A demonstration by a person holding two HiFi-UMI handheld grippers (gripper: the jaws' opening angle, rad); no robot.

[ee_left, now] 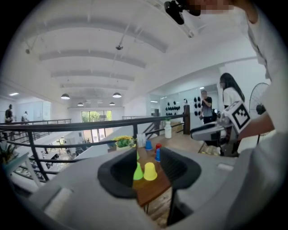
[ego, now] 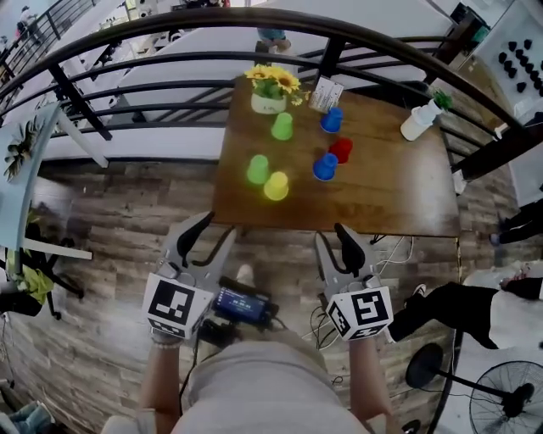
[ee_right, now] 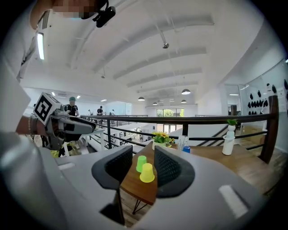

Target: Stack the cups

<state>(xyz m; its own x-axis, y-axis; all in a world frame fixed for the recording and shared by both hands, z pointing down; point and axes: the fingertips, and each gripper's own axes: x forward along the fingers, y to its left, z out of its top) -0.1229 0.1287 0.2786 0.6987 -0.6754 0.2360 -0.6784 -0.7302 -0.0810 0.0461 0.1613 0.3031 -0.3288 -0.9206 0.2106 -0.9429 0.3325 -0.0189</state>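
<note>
Beside a dark metal railing (ego: 170,25), six tapered plastic cups stand mouth-down and unstacked on a smooth brown wooden table (ego: 390,195). A yellow cup (ego: 276,186) and near green cup (ego: 258,169) sit together toward 8 o'clock, with a far green cup (ego: 282,126) toward 11. A near blue cup (ego: 325,166) is just beside a red cup (ego: 341,150) at centre, and a far blue cup (ego: 332,119) stands toward 12. A white pot (ego: 268,104) holds yellow flowers (ego: 273,80). The left gripper (ego: 212,230) and right gripper (ego: 333,237) hang short of the near edge, jaws moderately apart, empty.
</note>
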